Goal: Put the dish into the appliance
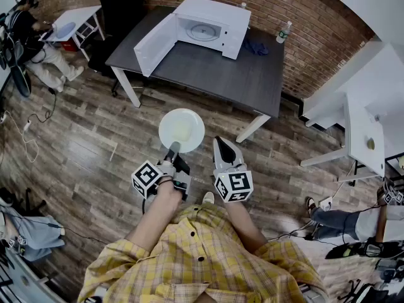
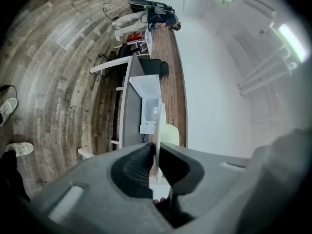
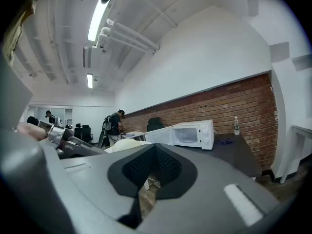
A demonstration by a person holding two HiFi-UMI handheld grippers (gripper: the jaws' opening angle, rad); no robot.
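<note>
While the dark table [image 1: 252, 74] carries the white microwave [image 1: 211, 24], door open, well ahead of both grippers, the white plate [image 1: 181, 129] hangs over the floor, its near rim clamped in the left gripper [image 1: 173, 148]; the right gripper [image 1: 219, 142] is pinched together, empty.

On the dark rectangular counter [image 1: 252, 74], white box microwave [image 1: 211, 24] with clear plastic bottle [image 1: 284, 31] to its right; before the counter, round pale plate [image 1: 182, 130] in left tool [image 1: 173, 148].

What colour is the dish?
White with a pale yellow middle; the dish shows best in the head view.
</note>
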